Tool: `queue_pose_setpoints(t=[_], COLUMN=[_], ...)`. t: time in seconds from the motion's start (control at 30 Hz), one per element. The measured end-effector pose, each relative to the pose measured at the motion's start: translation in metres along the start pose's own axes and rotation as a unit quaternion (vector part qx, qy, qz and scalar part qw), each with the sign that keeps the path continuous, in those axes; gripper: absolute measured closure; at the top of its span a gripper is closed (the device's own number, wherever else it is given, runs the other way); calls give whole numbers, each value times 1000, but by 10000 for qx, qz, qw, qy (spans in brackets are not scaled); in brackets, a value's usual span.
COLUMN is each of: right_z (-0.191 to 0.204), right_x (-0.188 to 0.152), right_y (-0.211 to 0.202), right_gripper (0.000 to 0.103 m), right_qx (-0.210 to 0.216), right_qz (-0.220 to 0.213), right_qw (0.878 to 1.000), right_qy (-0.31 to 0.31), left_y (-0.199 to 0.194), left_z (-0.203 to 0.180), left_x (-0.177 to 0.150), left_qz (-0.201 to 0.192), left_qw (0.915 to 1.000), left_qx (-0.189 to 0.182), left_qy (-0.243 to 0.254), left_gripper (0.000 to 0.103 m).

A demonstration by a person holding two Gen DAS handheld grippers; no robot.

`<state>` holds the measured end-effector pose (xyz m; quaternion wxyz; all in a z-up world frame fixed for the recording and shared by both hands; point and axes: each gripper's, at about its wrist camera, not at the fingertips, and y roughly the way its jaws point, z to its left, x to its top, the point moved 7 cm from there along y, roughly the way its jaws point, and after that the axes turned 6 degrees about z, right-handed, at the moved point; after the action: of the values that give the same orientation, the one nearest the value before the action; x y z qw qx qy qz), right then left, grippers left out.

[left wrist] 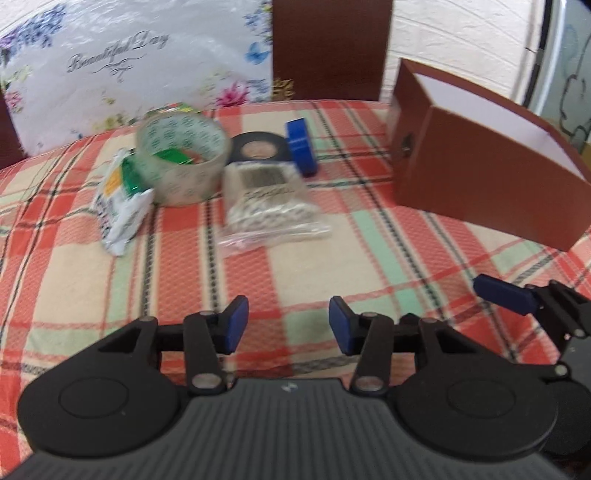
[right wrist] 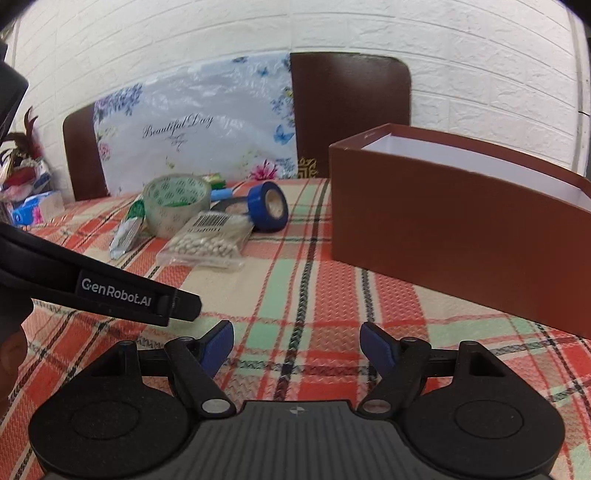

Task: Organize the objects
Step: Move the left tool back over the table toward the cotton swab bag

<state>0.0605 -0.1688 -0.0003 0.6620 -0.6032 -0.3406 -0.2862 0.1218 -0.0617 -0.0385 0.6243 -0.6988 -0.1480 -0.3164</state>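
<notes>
On the plaid cloth lie a clear tape roll [left wrist: 183, 157] [right wrist: 175, 205], a black tape roll [left wrist: 258, 147], a blue tape roll [left wrist: 301, 146] [right wrist: 269, 206] on its edge, a clear bag of white beads [left wrist: 267, 205] [right wrist: 207, 243] and a green-and-white packet [left wrist: 120, 201] [right wrist: 127, 229]. An open brown box [left wrist: 484, 177] [right wrist: 454, 236] with a white inside stands to the right. My left gripper [left wrist: 288, 325] is open and empty, short of the bead bag. My right gripper [right wrist: 297, 345] is open and empty, in front of the box; its blue finger [left wrist: 504, 295] shows in the left wrist view.
A floral plastic bag [left wrist: 129, 70] [right wrist: 192, 133] and dark brown chair backs [left wrist: 330, 48] [right wrist: 351, 110] stand behind the table. A white brick wall [right wrist: 258, 33] is at the back. Clutter with a blue pack [right wrist: 29, 210] sits far left. The left gripper's body [right wrist: 99, 288] crosses the right view.
</notes>
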Motion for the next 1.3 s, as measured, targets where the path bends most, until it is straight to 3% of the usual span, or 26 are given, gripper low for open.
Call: queue_pose_setpoints(t=[0.27,0.77,0.9,1.13,1.3], right_z=[19,44,50,59,71], right_x=[-6,1,4,10,19], right_y=[7,24,28,35,48], right_gripper=[27,21,20,18,17], right_qx=[25,-31,-43,-32,51], right_qz=[253,308,305,298,271], right_qw=[9994,9983,9981,9977,9969], right_qy=[-222,-496,-541,-602,-742], left_y=[-1,-2,-2,0,0], left_z=[34,81,93,112,129], left_x=[-9,-10,-10,-11,-13], left_qz=[-138,-383,-441,-593,-866], left_qw=[9990,9952,9936,9911,9885], left_qx=[377,795,899,1010,797], left_qy=[-180,-432,-525,-637,-947], left_gripper=[44,36,29,20,17])
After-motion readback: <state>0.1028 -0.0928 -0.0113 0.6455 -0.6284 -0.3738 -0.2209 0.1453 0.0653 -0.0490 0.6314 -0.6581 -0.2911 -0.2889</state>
